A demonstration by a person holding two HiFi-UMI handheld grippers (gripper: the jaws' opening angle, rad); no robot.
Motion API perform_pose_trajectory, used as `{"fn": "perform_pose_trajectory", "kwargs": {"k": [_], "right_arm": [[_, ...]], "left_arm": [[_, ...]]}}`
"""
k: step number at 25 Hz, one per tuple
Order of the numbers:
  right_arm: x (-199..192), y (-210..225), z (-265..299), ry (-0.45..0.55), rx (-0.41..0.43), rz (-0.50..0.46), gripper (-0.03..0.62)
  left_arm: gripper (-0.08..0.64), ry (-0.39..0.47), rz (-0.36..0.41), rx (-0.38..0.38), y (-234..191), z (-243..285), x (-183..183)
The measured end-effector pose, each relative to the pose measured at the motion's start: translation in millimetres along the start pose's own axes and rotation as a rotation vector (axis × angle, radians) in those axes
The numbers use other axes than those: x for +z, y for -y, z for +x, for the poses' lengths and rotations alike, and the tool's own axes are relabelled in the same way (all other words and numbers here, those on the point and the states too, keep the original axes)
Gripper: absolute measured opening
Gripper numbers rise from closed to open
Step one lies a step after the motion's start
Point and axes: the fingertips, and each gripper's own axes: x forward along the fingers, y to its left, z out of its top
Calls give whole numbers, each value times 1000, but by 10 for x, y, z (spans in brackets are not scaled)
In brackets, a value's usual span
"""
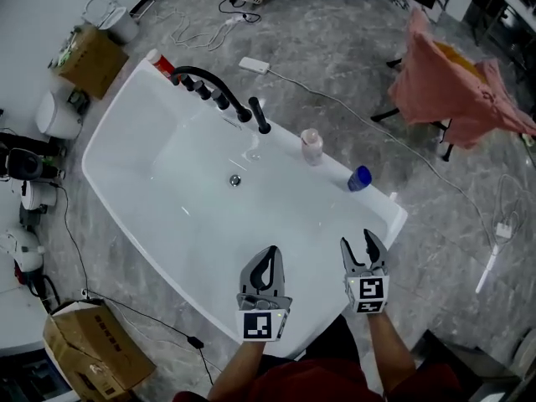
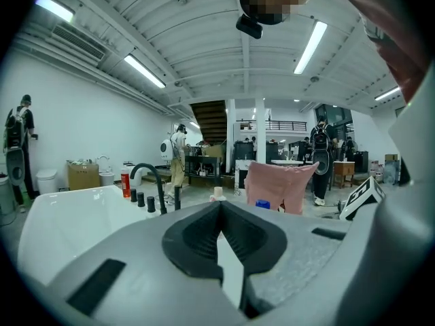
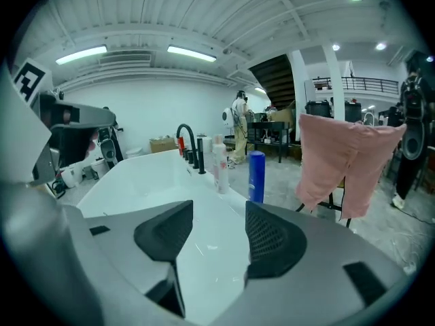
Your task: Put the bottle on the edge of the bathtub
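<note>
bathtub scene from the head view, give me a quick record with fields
bathtub: white
faucet: black, on the far rim
blue bottle: upright on the far rim, near the right end
pink bottle: upright on the far rim, between faucet and blue bottle
left tool: shut, holds nothing
right tool: open, holds nothing, apart from both bottles
pink cloth: draped over a chair beyond the tub

White bathtub (image 1: 276, 241), blue bottle (image 1: 359, 178) and pale pink bottle (image 1: 311, 147) standing upright on its rim
</note>
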Motion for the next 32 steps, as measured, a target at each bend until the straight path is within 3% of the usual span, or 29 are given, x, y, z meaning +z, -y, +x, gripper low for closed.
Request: {"fn": "perform_pose_trajectory", "kwargs": {"k": [10,16,25,32], "right_arm": [[845,-1113,-1027,139,-17,-59,236],[1336,-1671,-1760,288,-78,-75,230],[1856,-2125,-2432,448,-152,-110,232],[1974,-2311,-2694,484,-176,-139,232]], "left_arm": [[5,31,20,-3,-657,-1197,445],[5,96,55,-36,-939,-1816,834],[5,171,86,-85,-1209,-2400,1202],[5,213,85,-100,-1253,-2641,1469]]}}
